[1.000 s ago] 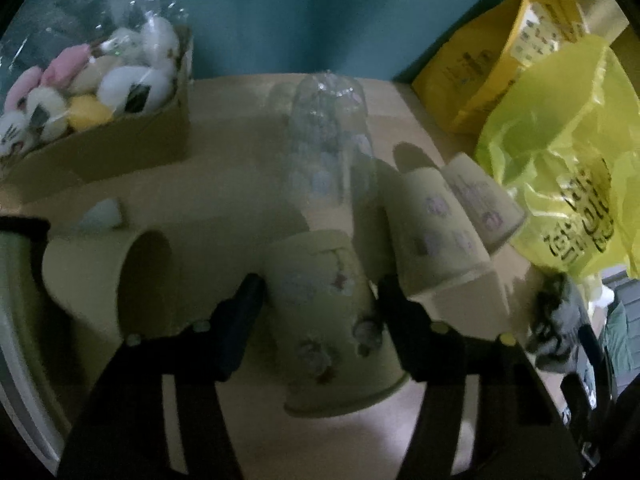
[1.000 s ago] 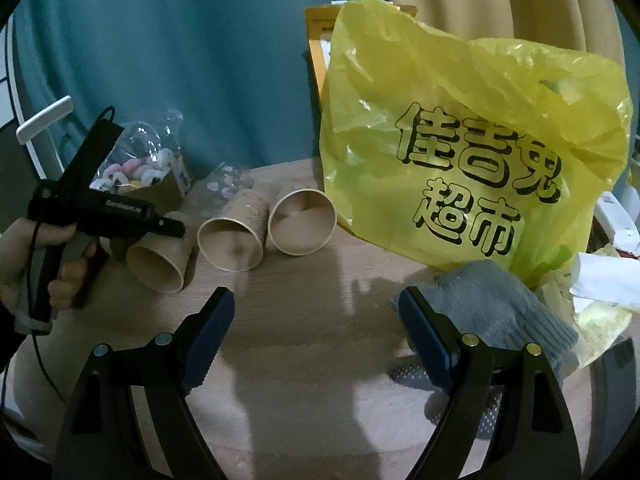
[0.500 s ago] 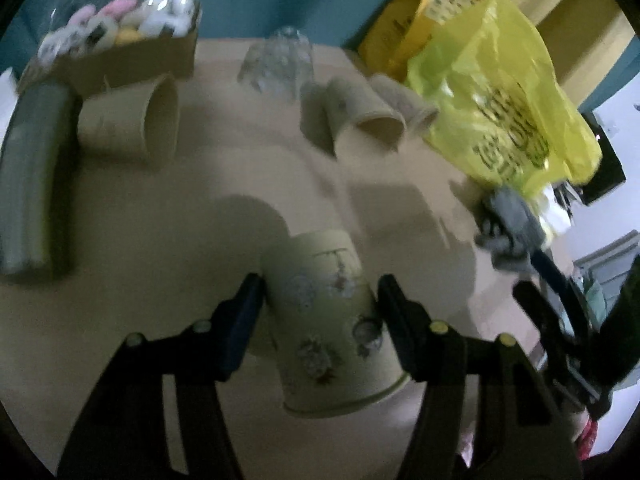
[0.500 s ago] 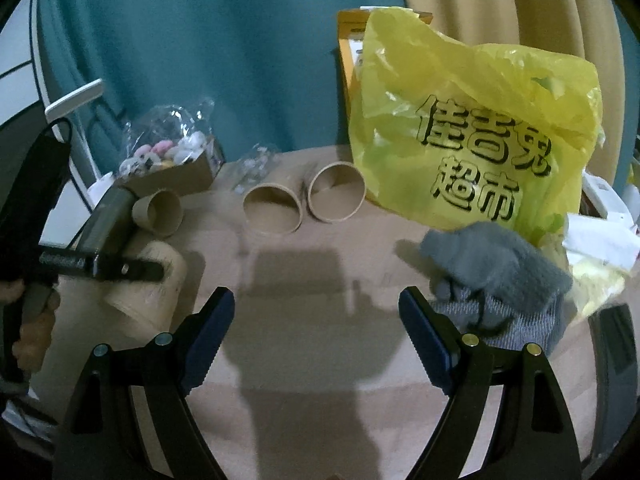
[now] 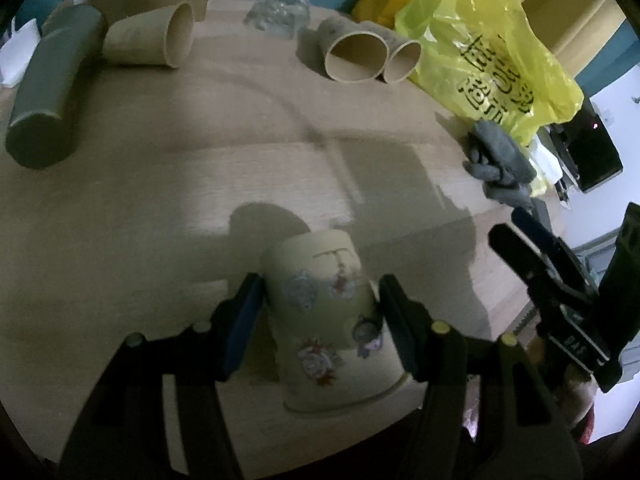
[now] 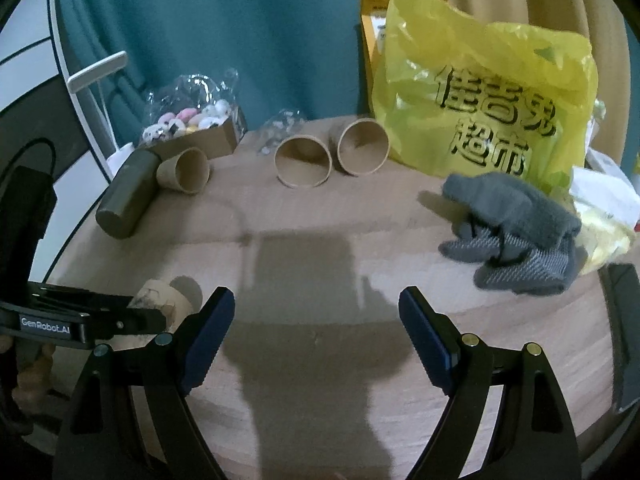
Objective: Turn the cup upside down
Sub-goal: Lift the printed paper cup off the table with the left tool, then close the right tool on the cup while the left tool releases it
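Note:
My left gripper [image 5: 318, 300] is shut on a pale paper cup with cartoon stickers [image 5: 324, 312], base pointing away from me and rim toward the camera, held just over the wooden table [image 5: 200, 184]. In the right wrist view the same cup [image 6: 160, 304] shows at the lower left in the left gripper. My right gripper [image 6: 316, 320] is open and empty over the table's near part. Three more paper cups lie on their sides at the back: one at the left [image 6: 186, 170], two side by side [image 6: 304, 162] [image 6: 362, 152].
A dark green cylinder [image 6: 128, 194] lies at the back left beside a cardboard box of small toys [image 6: 192, 132]. Crumpled clear plastic [image 6: 280, 128] lies behind the cups. A yellow shopping bag [image 6: 484, 108] and a grey glove [image 6: 516, 224] are at the right.
My left gripper has carried the cup back from the row of cups toward the table's near side. The right gripper stayed open and drew back a little.

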`<state>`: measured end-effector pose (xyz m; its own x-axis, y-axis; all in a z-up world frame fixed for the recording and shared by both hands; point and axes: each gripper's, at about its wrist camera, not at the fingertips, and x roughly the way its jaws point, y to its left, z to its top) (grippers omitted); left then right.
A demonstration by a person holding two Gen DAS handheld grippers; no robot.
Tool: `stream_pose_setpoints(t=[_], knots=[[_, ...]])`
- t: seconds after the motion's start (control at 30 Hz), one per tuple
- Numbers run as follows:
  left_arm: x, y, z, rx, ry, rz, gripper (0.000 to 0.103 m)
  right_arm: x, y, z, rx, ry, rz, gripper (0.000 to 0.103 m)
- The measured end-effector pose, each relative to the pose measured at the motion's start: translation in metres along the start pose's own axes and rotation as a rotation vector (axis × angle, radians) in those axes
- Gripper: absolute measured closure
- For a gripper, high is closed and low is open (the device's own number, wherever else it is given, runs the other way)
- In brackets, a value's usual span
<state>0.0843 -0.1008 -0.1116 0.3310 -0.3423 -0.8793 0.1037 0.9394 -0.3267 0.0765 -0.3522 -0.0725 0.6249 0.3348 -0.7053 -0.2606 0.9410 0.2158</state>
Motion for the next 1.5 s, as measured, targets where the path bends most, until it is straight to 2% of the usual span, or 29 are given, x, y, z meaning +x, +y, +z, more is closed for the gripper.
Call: stream_pose_setpoints(t=[0.27,0.33,0.37,0.67,0.8,1.0,1.1,1.2,1.37,1.5], knots=[[-0.004,0.003,-0.002,-0.021,-0.019,-0.006,0.039,0.007,0.012,0.001,-0.022,0.022,0.025,0.016],[-0.006,0.004,-0.002,-0.018,-0.023,-0.013,0.025,0.008,0.014,0.002,-0.025,0.024,0.029,0.016],[-0.007,0.005,-0.002,-0.022,-0.029,-0.019,0.022,0.009,0.015,0.002,-0.027,0.025,0.028,0.016],[-0.034,0.022,-0.010,-0.032,-0.094,-0.021,0.022,0.017,0.037,0.017,-0.087,0.081,0.067,0.016],[-0.054,0.042,-0.023,-0.052,-0.166,0.005,0.022,0.033,0.055,0.038,-0.133,0.194,0.175,0.016],[-0.072,0.088,-0.042,-0.133,-0.253,0.039,0.022,0.067,0.091,0.059,-0.165,0.418,0.255,0.016],[-0.078,0.109,-0.049,-0.163,-0.284,0.057,0.022,0.086,0.109,0.060,-0.185,0.532,0.240,0.016],[-0.080,0.126,-0.053,-0.188,-0.304,0.075,0.022,0.097,0.125,0.057,-0.217,0.607,0.217,0.016],[-0.081,0.151,-0.059,-0.211,-0.323,0.097,0.022,0.107,0.137,0.048,-0.234,0.700,0.191,0.018],[-0.081,0.162,-0.064,-0.217,-0.326,0.085,0.022,0.113,0.143,0.044,-0.240,0.744,0.175,0.021]])
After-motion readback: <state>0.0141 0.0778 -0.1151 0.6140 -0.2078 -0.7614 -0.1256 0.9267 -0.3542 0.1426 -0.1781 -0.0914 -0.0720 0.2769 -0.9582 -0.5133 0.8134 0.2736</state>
